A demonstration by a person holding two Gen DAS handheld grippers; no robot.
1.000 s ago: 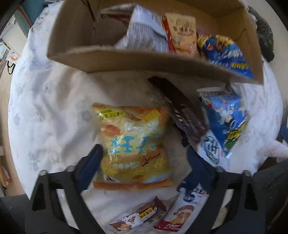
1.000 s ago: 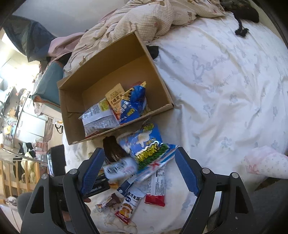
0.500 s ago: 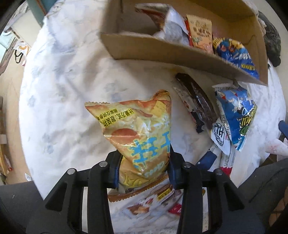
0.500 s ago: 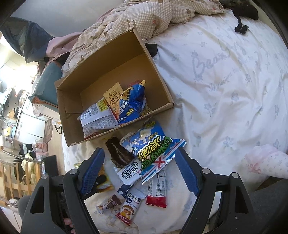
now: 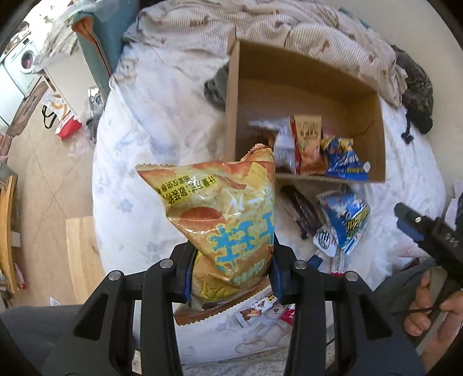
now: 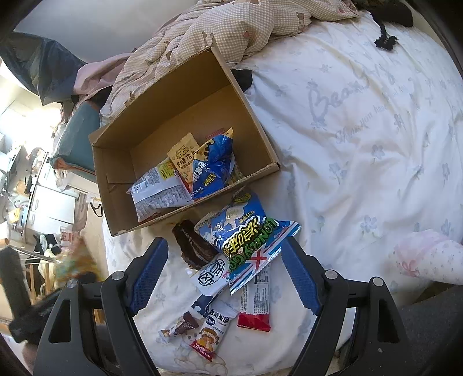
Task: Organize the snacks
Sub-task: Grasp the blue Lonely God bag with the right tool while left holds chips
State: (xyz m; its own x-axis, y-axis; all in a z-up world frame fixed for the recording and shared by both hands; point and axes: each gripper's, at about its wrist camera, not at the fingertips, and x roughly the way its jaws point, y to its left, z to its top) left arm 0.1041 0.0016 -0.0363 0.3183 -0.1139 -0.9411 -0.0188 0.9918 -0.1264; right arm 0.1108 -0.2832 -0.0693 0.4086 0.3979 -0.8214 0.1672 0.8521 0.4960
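My left gripper is shut on a yellow-orange chip bag, held up in the air over the bed, in front of the cardboard box. In the box lie a white packet, a yellow peanut pack and a blue bag. My right gripper stands open above a pile of loose snacks: a blue-green bag, a dark brown pack, a white pack, a red bar and small packets. At the left edge of the right wrist view the lifted bag shows blurred.
The white flowered bedsheet spreads to the right of the box. A checked quilt is bunched behind it. A dark garment lies at the far right. A hand holds the right gripper's handle. Beyond the bed's left edge is floor with bags.
My left gripper closed on the chip bag and lifted it off the bed, well above the sheet. The right gripper stayed still and open.
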